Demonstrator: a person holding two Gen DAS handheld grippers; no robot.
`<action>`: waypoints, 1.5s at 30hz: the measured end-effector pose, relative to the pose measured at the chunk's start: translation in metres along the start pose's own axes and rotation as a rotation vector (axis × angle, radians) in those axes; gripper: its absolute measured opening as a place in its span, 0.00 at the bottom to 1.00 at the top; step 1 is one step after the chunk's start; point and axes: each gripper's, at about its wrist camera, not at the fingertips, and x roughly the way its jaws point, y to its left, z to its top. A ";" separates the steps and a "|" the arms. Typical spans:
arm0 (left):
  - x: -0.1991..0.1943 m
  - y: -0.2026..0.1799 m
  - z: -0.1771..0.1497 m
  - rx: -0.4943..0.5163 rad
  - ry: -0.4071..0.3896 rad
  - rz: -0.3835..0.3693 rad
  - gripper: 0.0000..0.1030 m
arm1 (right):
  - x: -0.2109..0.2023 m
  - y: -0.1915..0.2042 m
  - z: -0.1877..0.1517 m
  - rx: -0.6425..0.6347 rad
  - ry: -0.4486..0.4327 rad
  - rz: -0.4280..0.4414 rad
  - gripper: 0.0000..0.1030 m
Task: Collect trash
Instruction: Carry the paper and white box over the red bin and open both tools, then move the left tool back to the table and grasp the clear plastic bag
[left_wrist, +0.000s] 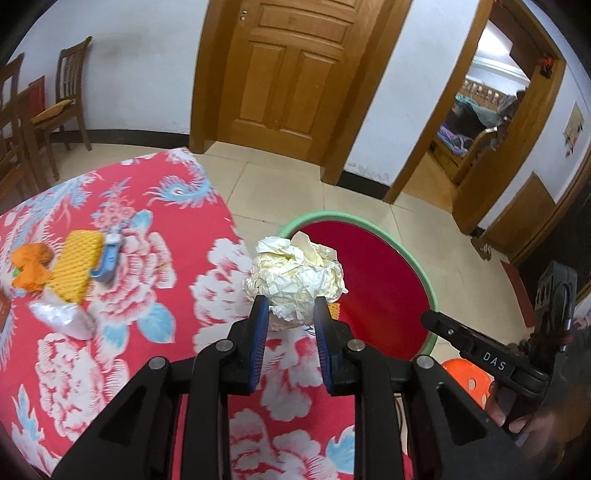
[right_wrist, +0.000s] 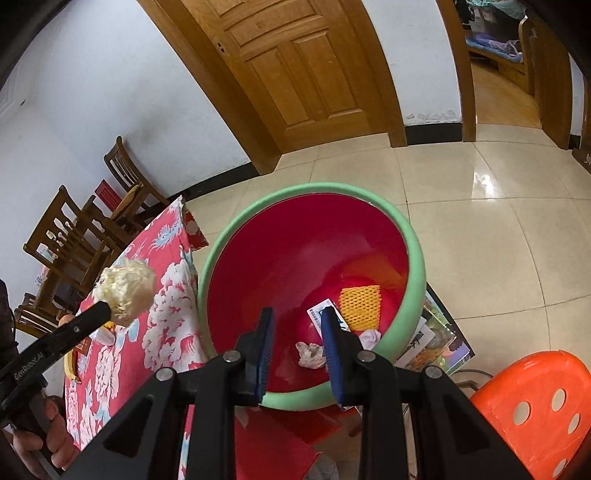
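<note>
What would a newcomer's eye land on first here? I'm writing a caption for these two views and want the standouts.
First, the crumpled ball of pale paper pinched in the left claw, held above the table's edge near the basin. Next, the big red basin with a green rim on the floor beside the table, already holding a yellow mesh piece and other scraps, with the empty right claw above it. Then the red floral tablecloth.
</note>
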 end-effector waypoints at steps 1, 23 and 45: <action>0.003 -0.003 0.000 0.006 0.007 -0.001 0.24 | 0.001 -0.002 0.000 0.003 0.001 0.003 0.28; 0.024 -0.020 -0.003 0.025 0.061 0.057 0.45 | 0.003 -0.027 0.001 0.066 0.014 0.072 0.52; -0.039 0.101 -0.010 -0.201 -0.041 0.255 0.56 | -0.010 0.028 -0.007 0.038 -0.017 0.120 0.70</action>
